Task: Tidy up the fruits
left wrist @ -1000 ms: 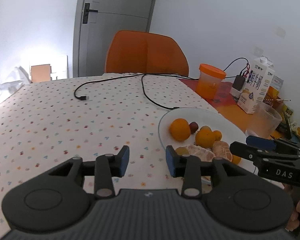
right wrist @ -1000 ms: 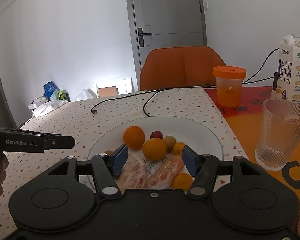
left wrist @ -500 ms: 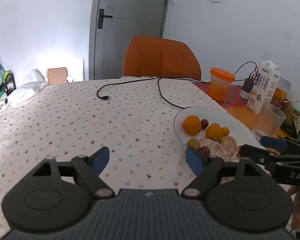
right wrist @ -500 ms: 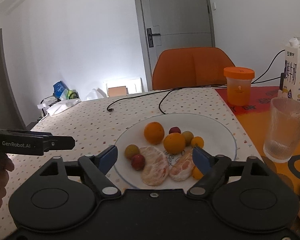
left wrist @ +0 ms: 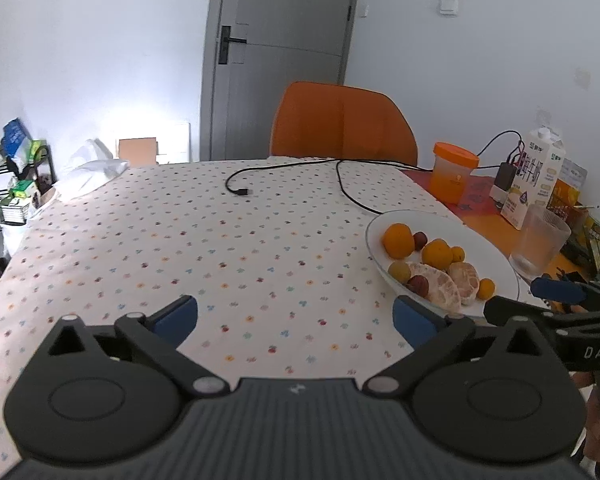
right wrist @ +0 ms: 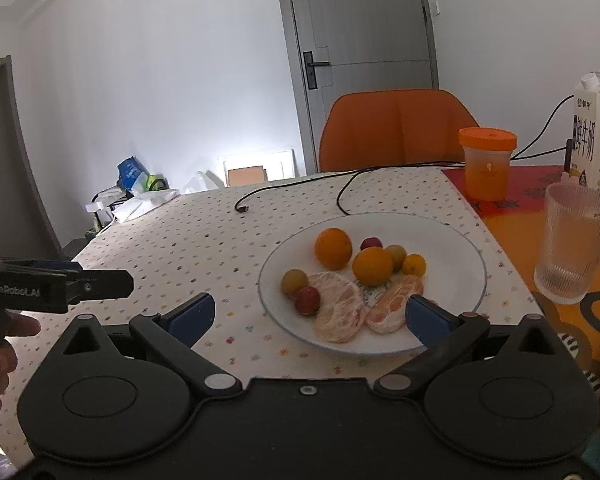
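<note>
Right wrist view is showing your right hand-held gripper [right wrist: 308, 314] with its blue pads spread wide and nothing between them. It is hanging over the near rim of the white plate [right wrist: 456, 240], which is sitting on the dotted surface [right wrist: 204, 240]. On the plate the fruits are lying close together: a large orange [right wrist: 333, 249], a second orange [right wrist: 372, 266] just beside it, a small red fruit [right wrist: 371, 243] behind them, a greenish yellow fruit [right wrist: 294, 281] touching another red fruit [right wrist: 307, 300], and two peeled mandarin pieces [right wrist: 337, 310] at the front. A ribbed glass [right wrist: 576, 242] is standing to the right of the plate, and an orange-lidded jar [right wrist: 486, 162] and a milk carton [right wrist: 596, 136] are standing further back. A black cable [right wrist: 340, 188] is lying across the surface behind the plate.

Left wrist view is showing your left hand-held gripper [left wrist: 295, 316] also wide open and empty, and you are holding it over bare cloth to the left of the plate [left wrist: 496, 256]. Its right pad [left wrist: 410, 320] is appearing just in front of the plate rim; I cannot tell if it is touching. Your right hand-held gripper [left wrist: 556, 292] is showing at the right edge, beside the plate. An orange chair [left wrist: 342, 124] is standing at the far side of the surface
</note>
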{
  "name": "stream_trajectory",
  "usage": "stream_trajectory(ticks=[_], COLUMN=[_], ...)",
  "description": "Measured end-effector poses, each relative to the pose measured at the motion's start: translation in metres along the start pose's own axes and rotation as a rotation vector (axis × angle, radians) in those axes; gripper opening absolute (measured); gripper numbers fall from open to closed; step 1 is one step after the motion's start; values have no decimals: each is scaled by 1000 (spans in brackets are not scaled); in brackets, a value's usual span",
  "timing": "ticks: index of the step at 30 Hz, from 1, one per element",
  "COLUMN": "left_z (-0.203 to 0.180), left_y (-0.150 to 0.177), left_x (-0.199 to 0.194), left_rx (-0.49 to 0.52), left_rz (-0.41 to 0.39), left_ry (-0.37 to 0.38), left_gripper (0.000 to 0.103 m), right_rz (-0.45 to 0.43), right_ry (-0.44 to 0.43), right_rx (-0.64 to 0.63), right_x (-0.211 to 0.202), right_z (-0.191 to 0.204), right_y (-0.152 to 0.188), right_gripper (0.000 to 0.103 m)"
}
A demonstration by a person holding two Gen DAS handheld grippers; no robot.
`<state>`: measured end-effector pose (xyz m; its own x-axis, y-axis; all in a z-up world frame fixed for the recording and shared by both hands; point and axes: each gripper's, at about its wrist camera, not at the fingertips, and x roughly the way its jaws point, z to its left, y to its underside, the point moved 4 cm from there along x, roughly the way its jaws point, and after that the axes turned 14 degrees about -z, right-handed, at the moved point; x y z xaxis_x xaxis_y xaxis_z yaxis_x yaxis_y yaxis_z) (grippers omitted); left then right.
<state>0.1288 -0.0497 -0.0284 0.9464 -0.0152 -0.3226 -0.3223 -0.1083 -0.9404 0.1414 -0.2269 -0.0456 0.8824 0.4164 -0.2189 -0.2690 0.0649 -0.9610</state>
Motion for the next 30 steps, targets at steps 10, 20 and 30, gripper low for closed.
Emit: stream_trajectory(ticks=[10,20,30], left_z=[11,23,37], left_y=[2,-7,-11], left_x=[-33,-67,-98], left_rx=[3,-8,-8], left_rz=[-22,-67,-96], left_ry=[-23,-33,-83], left_gripper=[103,103,103], right_rz=[-4,-25,-33], right_ry=[-13,-14,-22], right_rx=[-4,0,-1], right_x=[-22,-42,-58], right_z=[18,35,55], right_y=[3,-8,-12], right_gripper=[103,103,103])
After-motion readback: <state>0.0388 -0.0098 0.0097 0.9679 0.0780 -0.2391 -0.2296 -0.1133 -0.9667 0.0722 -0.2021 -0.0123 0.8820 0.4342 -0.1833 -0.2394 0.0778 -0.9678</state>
